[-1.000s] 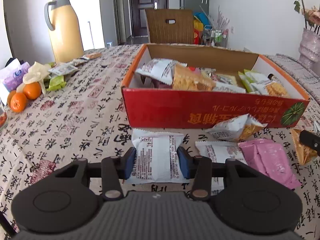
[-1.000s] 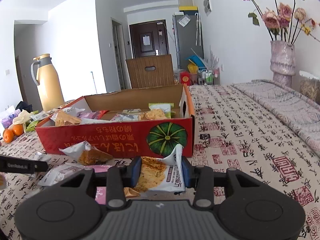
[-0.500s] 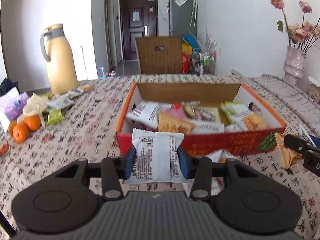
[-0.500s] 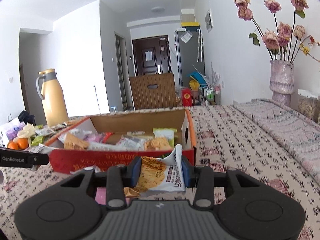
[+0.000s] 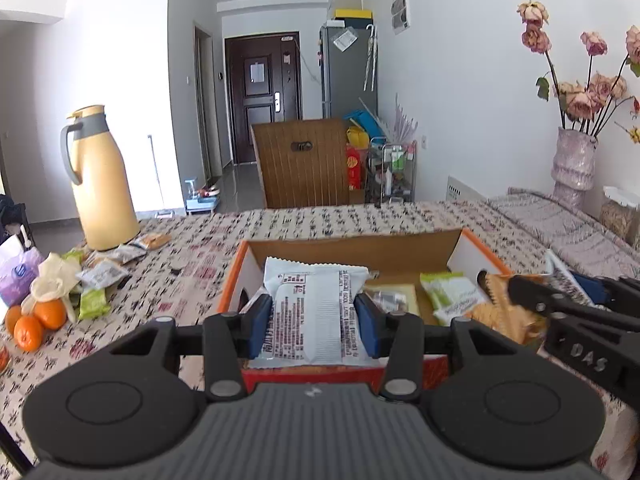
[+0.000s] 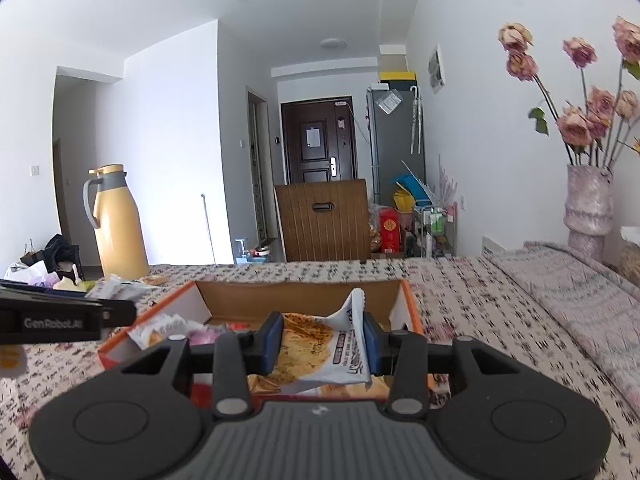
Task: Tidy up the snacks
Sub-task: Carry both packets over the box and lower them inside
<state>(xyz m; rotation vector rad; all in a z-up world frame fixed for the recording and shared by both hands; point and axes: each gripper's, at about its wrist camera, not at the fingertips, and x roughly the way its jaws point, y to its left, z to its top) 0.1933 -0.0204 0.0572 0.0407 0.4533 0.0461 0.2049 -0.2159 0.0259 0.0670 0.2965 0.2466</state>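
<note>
1. Snack packets, two in hand: the left gripper is clamped on a white snack packet; the right gripper is clamped on an orange-and-white cracker packet.
2. Location: both packets are held off the table, at the near wall of the red cardboard box, which already contains several snacks.
3. Judged step: carry each packet over the rim and release it inside.
4. Recommended practice: clear the near wall fully before opening the jaws; place the white packet at the box's left end and the cracker packet at its right, so the grippers, now just beside each other, do not collide.
5. Change from a second ago: both packets have risen from tabletop level, and the box now appears lower in both views. Grips unchanged.
6. Loose packets beside the yellow thermos jug remain outstanding.
</note>
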